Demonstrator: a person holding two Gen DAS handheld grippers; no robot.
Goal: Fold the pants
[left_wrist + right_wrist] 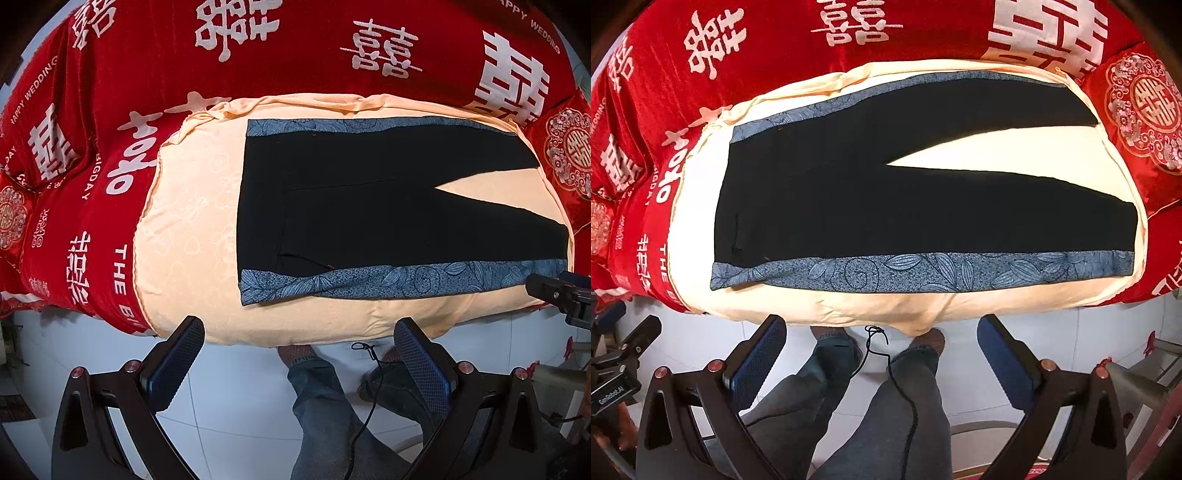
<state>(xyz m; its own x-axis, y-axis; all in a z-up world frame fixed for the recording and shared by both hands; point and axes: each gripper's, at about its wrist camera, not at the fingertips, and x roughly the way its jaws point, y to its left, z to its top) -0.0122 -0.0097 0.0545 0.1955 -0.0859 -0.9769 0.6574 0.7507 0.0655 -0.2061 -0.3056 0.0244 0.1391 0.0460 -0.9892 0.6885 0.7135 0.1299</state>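
Black pants with blue leaf-patterned side stripes lie flat on a cream cloth, waistband to the left, legs spread apart to the right. My left gripper hangs open above the floor just off the cloth's near edge, nothing between its blue-padded fingers. My right gripper is also open and empty, in front of the near edge. The right gripper's tip shows at the right of the left wrist view, by the near leg's cuff.
A red bedspread with white characters covers the bed under the cream cloth. A red embroidered cushion sits at the right. A person's legs stand on white floor tiles below the grippers; a black cord dangles.
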